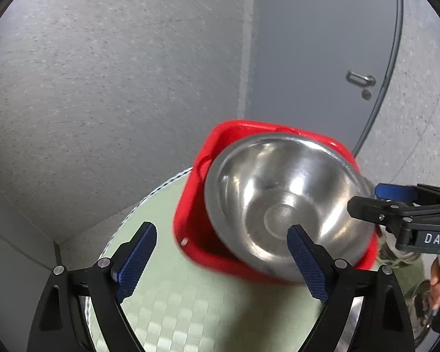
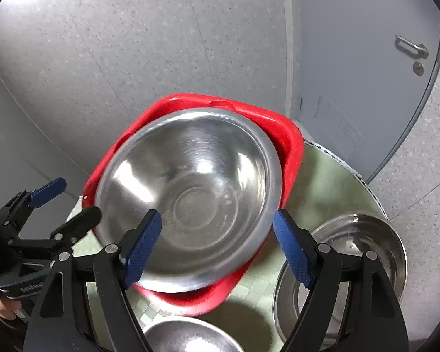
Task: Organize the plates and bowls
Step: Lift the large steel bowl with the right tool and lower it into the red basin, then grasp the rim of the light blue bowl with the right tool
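A large steel bowl [image 1: 281, 202] sits tilted in a red plastic tub [image 1: 190, 205] on a round green-checked table [image 1: 184, 308]. It also shows in the right wrist view [image 2: 190, 193], inside the red tub [image 2: 290, 143]. My left gripper [image 1: 221, 261] is open and empty, its right finger over the bowl's near rim. My right gripper [image 2: 217, 249] is open and empty, straddling the bowl's near rim. The right gripper also shows in the left wrist view [image 1: 369, 198], beside the bowl's right rim. The left gripper shows at the left of the right wrist view [image 2: 70, 202].
Two more steel bowls stand on the table: one at the right [image 2: 363, 252] and one at the near edge [image 2: 187, 337]. A grey door [image 1: 322, 58] and speckled floor [image 1: 102, 73] lie beyond the table.
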